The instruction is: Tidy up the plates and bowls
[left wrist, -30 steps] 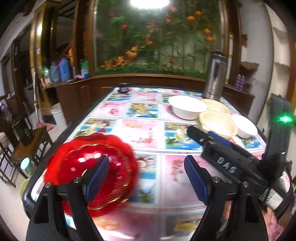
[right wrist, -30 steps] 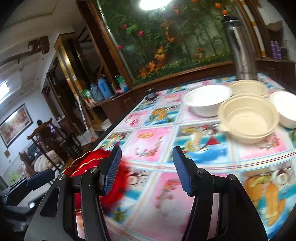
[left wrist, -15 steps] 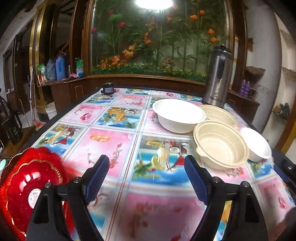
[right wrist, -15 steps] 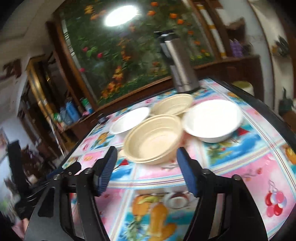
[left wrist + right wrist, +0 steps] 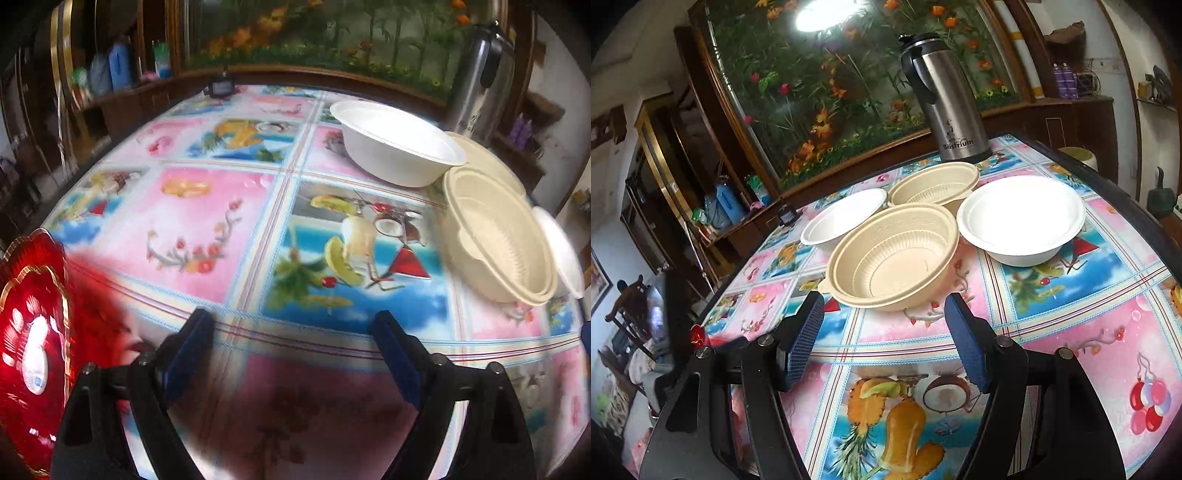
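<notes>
A red glass plate (image 5: 33, 350) with gold trim lies at the table's near left, just left of my left gripper (image 5: 291, 325). Its jaws are opening, with only tablecloth between them. To the right stand a white bowl (image 5: 399, 144), a beige ribbed bowl (image 5: 498, 240), a second beige bowl (image 5: 491, 158) behind it and another white bowl (image 5: 561, 251) at the edge. My right gripper (image 5: 885, 306) is open, just short of the near beige bowl (image 5: 894, 258). Behind that are the second beige bowl (image 5: 934, 184) and two white bowls (image 5: 1021, 218) (image 5: 846, 218).
A steel thermos jug (image 5: 945, 99) stands behind the bowls at the far table edge. A small dark object (image 5: 220, 86) sits at the far edge. The table's dark rim (image 5: 1126, 195) runs close along the right of the bowls. A fruit-print cloth (image 5: 207, 221) covers the table.
The left view has swung off the red plate, which now sits at its left edge. The right view has turned from the plate to the bowls, and its jaws stand wider.
</notes>
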Demonstrator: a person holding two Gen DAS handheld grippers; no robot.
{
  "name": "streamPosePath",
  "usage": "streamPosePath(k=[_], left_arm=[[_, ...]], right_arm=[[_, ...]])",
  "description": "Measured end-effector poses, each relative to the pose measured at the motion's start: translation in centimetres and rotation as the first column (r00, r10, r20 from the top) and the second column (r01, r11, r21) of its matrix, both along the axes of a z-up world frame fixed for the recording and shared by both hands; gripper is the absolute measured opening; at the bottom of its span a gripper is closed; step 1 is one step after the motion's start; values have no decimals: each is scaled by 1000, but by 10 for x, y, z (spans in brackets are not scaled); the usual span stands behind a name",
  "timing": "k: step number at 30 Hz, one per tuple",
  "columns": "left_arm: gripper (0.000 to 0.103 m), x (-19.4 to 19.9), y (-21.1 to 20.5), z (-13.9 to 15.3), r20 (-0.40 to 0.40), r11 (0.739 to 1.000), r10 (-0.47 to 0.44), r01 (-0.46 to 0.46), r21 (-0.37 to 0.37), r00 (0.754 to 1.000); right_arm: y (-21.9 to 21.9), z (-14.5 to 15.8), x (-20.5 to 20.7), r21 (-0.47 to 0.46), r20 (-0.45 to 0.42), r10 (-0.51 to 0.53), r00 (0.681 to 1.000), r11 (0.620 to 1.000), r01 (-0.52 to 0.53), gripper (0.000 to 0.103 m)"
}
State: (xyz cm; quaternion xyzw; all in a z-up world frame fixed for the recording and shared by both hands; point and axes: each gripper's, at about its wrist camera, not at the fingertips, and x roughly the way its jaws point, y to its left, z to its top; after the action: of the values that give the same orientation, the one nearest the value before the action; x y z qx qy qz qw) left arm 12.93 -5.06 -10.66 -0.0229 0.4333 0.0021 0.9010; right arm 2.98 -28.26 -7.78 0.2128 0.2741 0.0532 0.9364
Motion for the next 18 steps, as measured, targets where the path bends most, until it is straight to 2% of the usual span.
streamPosePath(k=[2,5,12,18], left_arm=[[90,-2,-1,0,-4,1000,-10,10,-11,1000],[103,-3,-1,-3,-19,1000,-8,7,-13,1000],[102,0,-4,-5,-43,1000,1,0,29,999],[103,0,-2,-4,-44,1000,3,-2,27,999]], right_arm=[[-1,-1,1,1,-12,-6,1000,1000,6,68],[-1,-3,2,0,-24,-11,1000,1000,11,68],[-1,-4,3,0,-45,-19,999,1000,19,68],[-2,-5,5,9,-58,-27,998,1000,28,68]])
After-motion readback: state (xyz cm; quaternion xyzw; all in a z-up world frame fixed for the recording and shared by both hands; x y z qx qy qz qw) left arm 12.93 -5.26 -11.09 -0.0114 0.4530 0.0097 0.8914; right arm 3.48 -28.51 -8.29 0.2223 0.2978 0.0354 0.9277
